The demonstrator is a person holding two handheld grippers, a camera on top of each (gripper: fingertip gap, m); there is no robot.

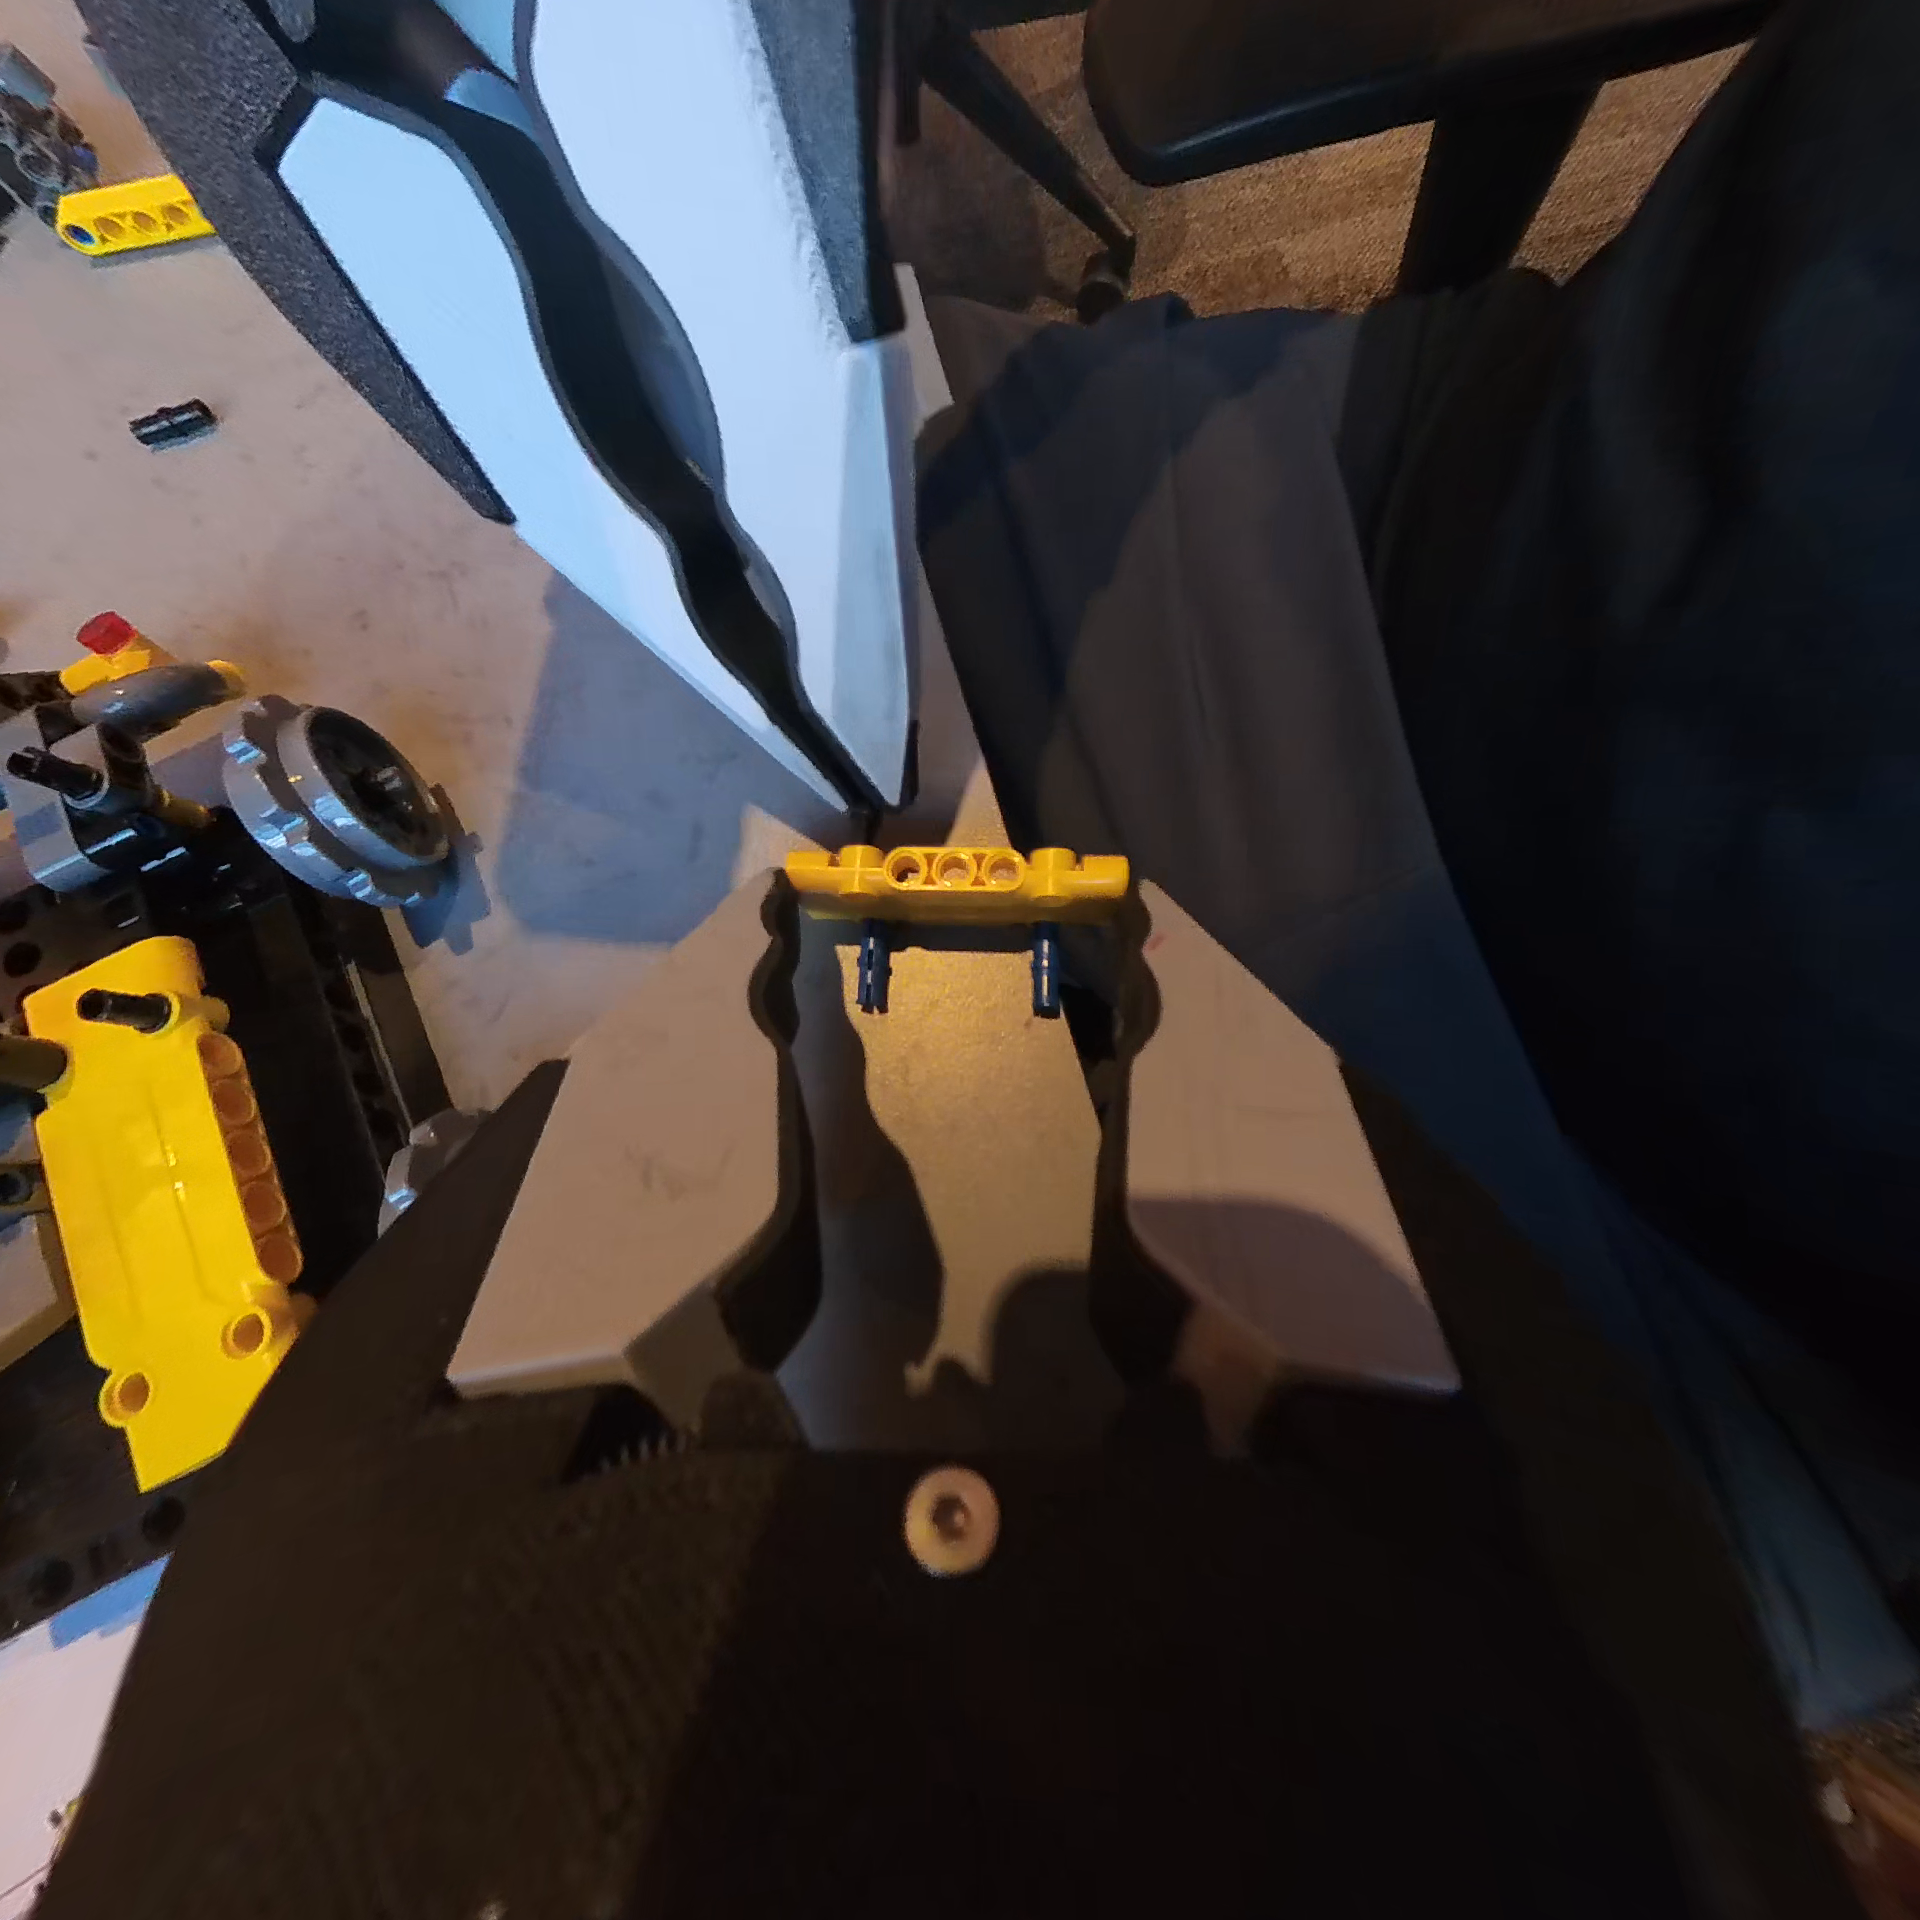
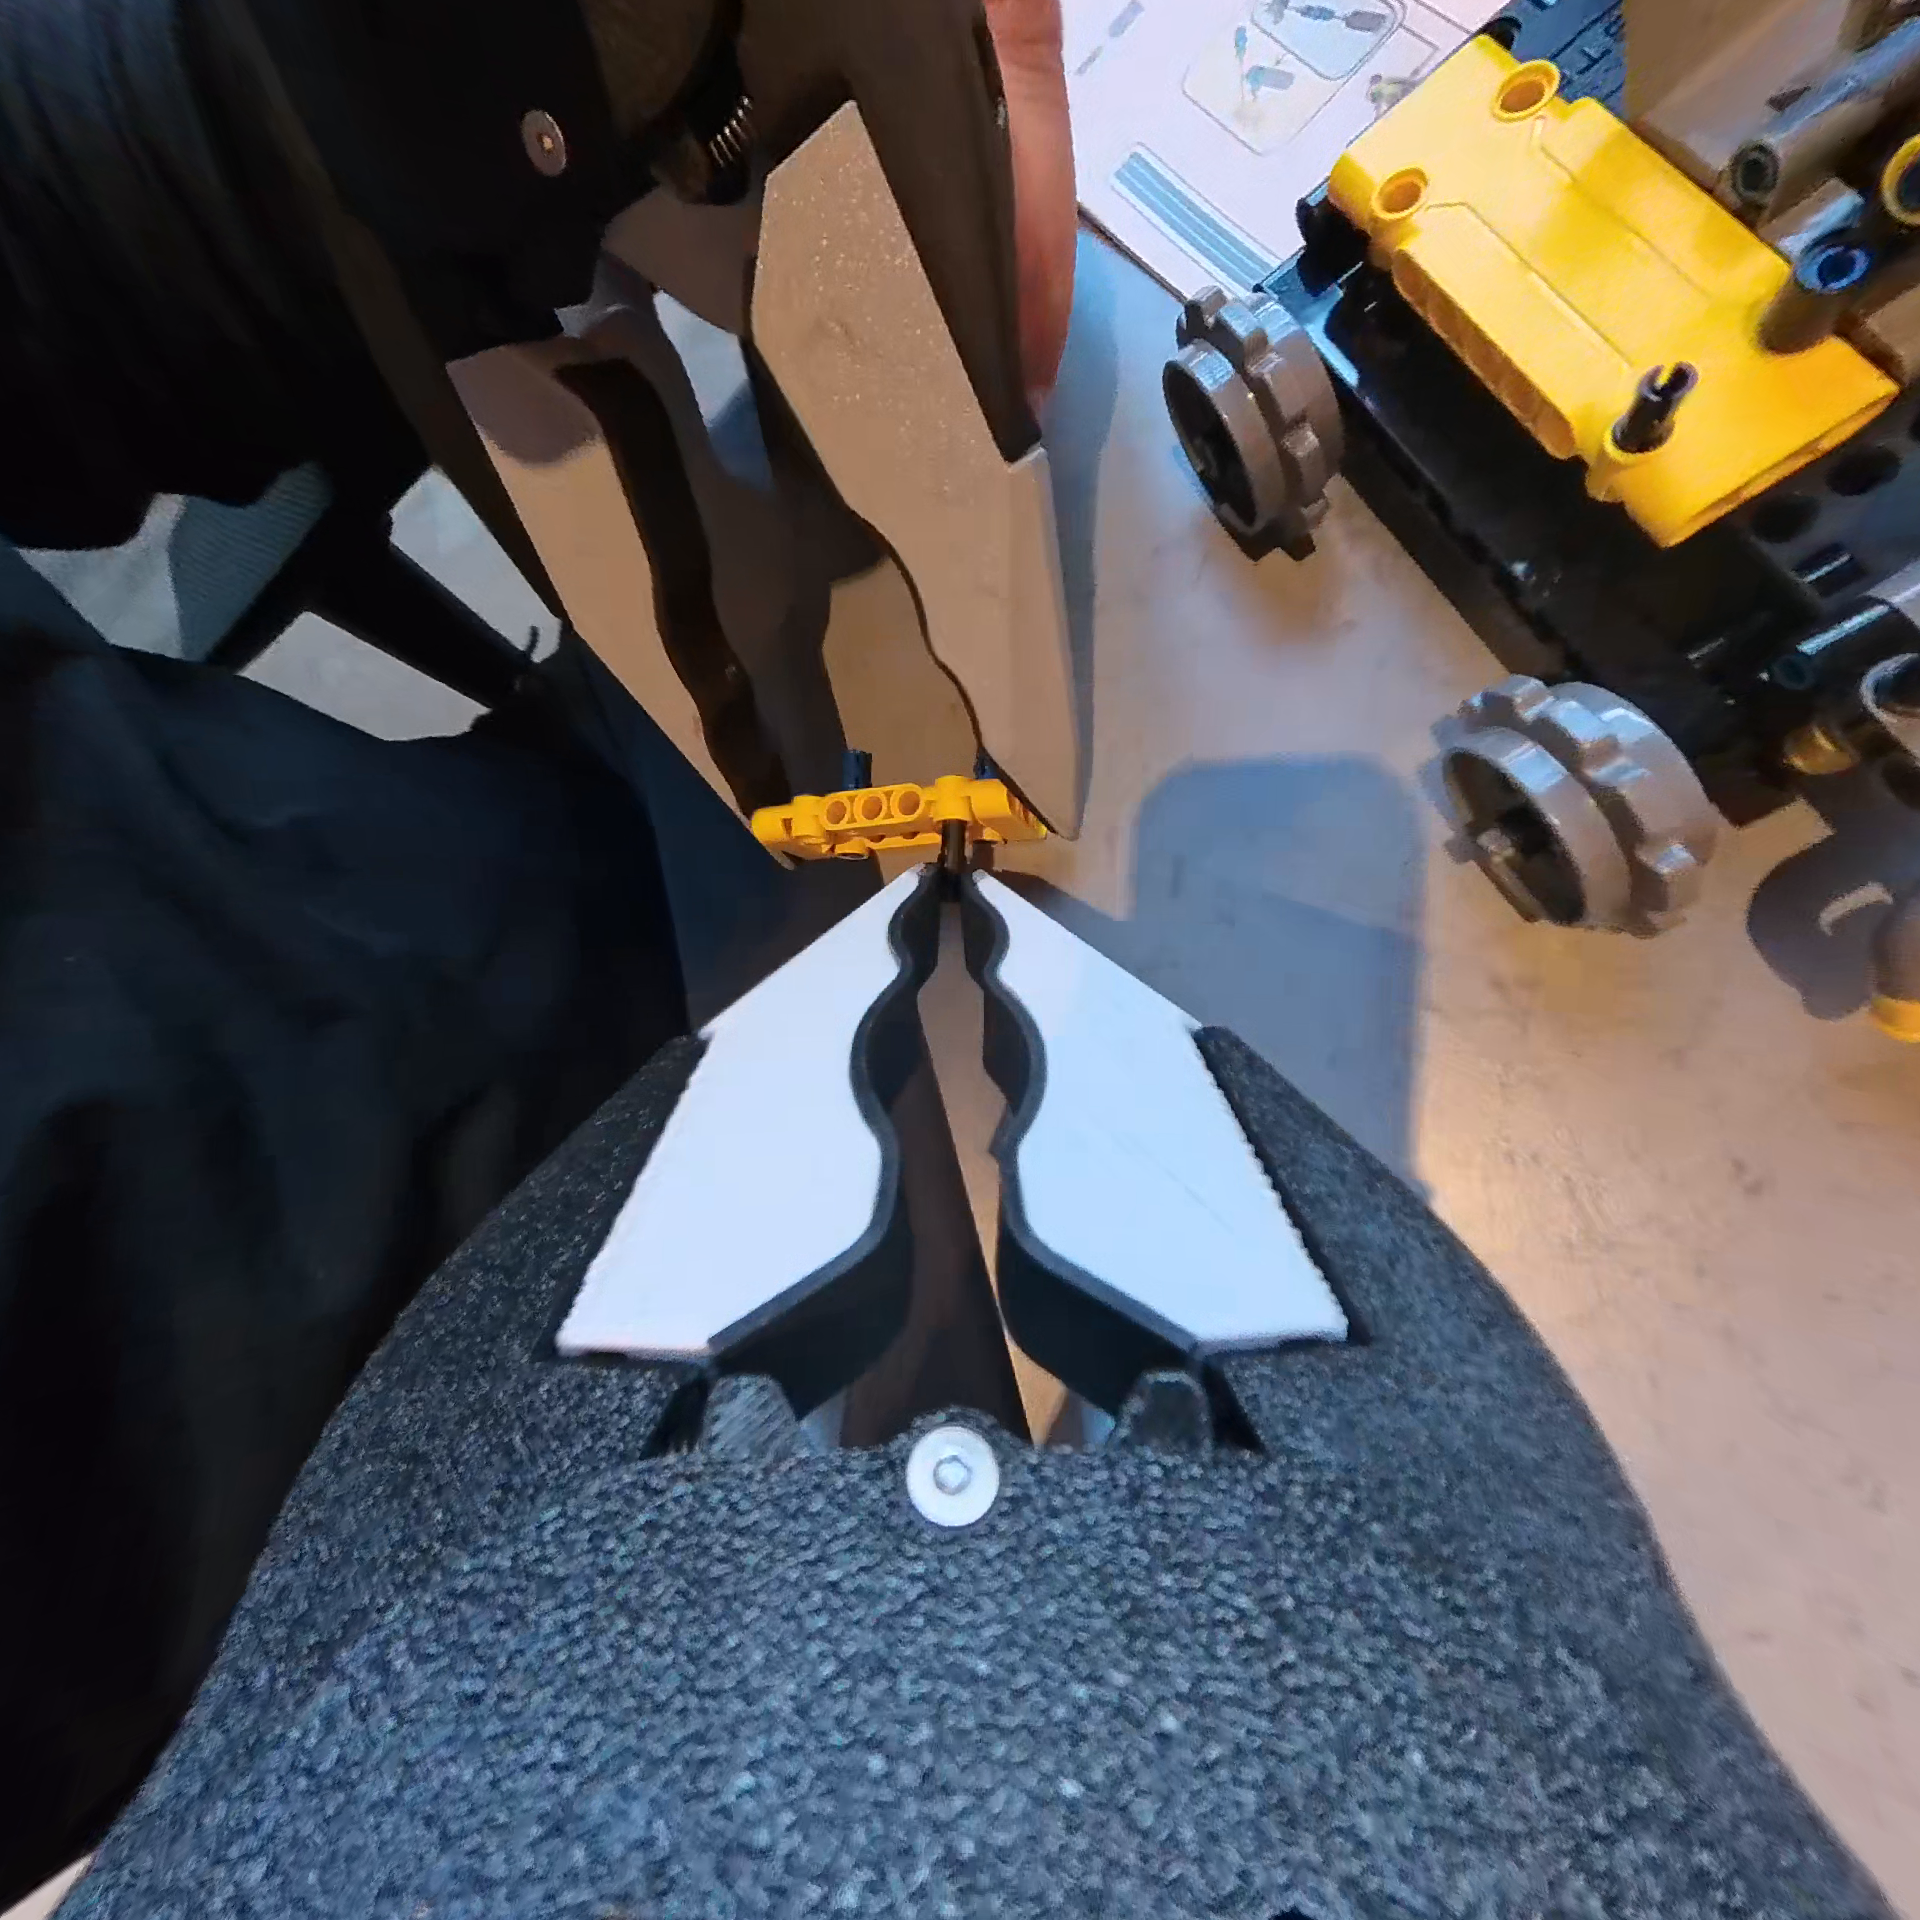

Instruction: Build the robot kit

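Item: left hand-held gripper (image 1: 956, 894) — grey fingers with black wavy pads, clamped on the two ends of a yellow perforated beam (image 1: 956, 871), which spans the gap between the tips. Beam has three round holes in its middle; two dark blue pins (image 1: 1045, 971) stick out of it back toward the camera. In the right wrist view the same beam (image 2: 894, 814) hangs in the air past the table's edge, above dark clothing.

Item: right hand-held gripper (image 2: 951, 878) — white fingers with black pads, tips pressed nearly together on a small black pin (image 2: 951, 857) that stands at the beam's near face, right of its three holes. In the left wrist view this gripper (image 1: 878, 795) comes in from 11 o'clock and its tips meet the beam's far side.

Item: table (image 2: 1351, 1039) — pale, mottled surface.

Item: brick-built vehicle (image 2: 1610, 364) — yellow and black body with grey toothed wheels (image 2: 1569, 805), at 2 o'clock in the right wrist view and at 9 o'clock in the left, well apart from the beam.

Item: loose yellow beam (image 1: 130, 213) and small black connector (image 1: 171, 421) — on the table at 10 o'clock in the left wrist view.

Item: printed booklet (image 2: 1247, 94) — flat on the table at 1 o'clock, beside the vehicle.
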